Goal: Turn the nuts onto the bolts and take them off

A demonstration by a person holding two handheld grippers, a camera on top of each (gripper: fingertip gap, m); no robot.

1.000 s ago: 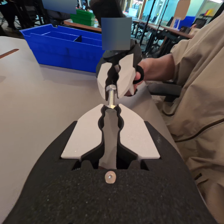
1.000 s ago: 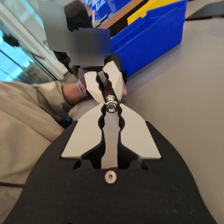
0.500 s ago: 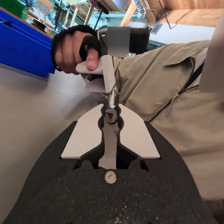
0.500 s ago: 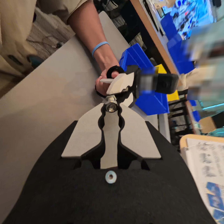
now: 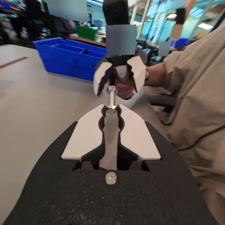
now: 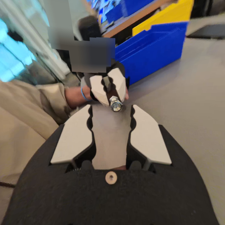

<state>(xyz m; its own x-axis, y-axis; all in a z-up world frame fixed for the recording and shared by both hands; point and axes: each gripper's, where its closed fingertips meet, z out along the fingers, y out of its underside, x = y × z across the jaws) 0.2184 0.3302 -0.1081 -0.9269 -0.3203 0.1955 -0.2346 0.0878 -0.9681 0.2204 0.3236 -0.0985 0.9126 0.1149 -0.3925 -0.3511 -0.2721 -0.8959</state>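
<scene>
My left gripper (image 5: 112,107) is shut on the hex head of a silver bolt (image 5: 111,98) and holds it above the grey table (image 5: 42,103). The threaded shaft points away from me. A silver nut (image 5: 112,89) sits at the shaft's far end. My right gripper (image 6: 111,107) is open, and the nut (image 6: 115,106) lies between its fingertips with a gap on both sides. From the left wrist view the right gripper (image 5: 116,93) shows spread wide around the nut. In the right wrist view the left gripper (image 6: 113,101) clamps the bolt head.
A blue bin (image 5: 68,60) stands on the table behind the grippers, and it also shows in the right wrist view (image 6: 152,51). A yellow bin (image 6: 164,15) sits farther back. A person's beige sleeve (image 5: 194,97) fills the right side.
My right gripper was shut on the nut and has now opened and let it go. Both grippers tilted half a second ago and have swung back. The left still holds the bolt head.
</scene>
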